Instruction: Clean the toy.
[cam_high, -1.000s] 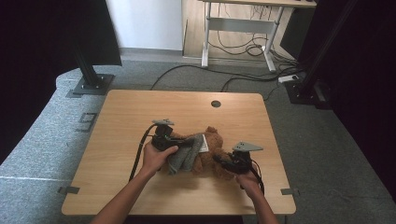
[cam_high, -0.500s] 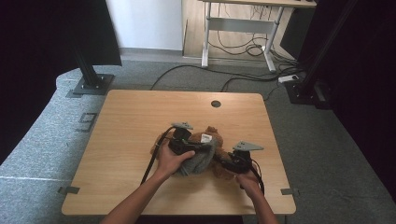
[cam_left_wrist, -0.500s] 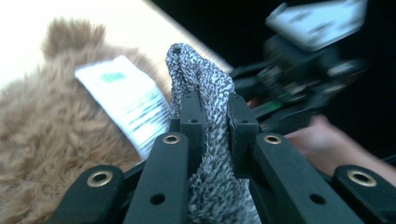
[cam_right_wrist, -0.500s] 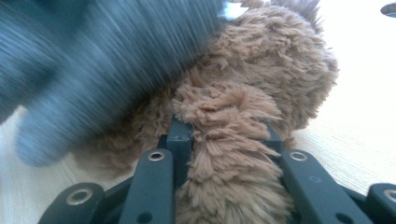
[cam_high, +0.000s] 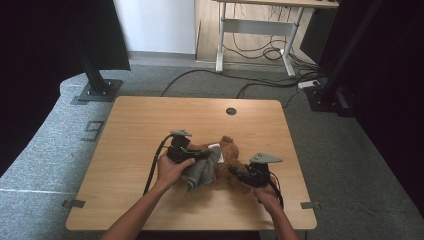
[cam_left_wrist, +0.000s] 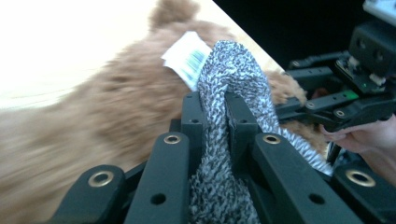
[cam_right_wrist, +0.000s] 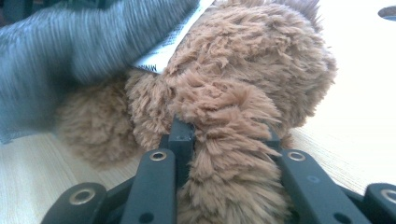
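A brown teddy bear (cam_high: 231, 150) lies on the wooden table (cam_high: 140, 125), right of centre. My left gripper (cam_high: 201, 154) is at the bear's left side, shut on a grey knitted cloth (cam_high: 200, 172) that drapes down toward the person. In the left gripper view the cloth (cam_left_wrist: 224, 158) is pinched between the jaws of the left gripper (cam_left_wrist: 215, 109), beside a white barcode tag (cam_left_wrist: 189, 58) on the bear (cam_left_wrist: 107, 116). My right gripper (cam_high: 238, 174) is shut on a furry limb (cam_right_wrist: 229, 154) of the bear (cam_right_wrist: 252, 60); its jaws (cam_right_wrist: 224, 133) squeeze the plush.
A round cable hole (cam_high: 231, 111) sits near the table's far edge. Bare wood lies to the left and behind the bear. On the floor beyond are black stand bases (cam_high: 97, 90), cables (cam_high: 260, 85) and a white desk frame (cam_high: 255, 30).
The left hand swung right over the bear with the grey cloth, then came back left; the cloth now hangs at the bear's left. The right hand and its grip stayed put.
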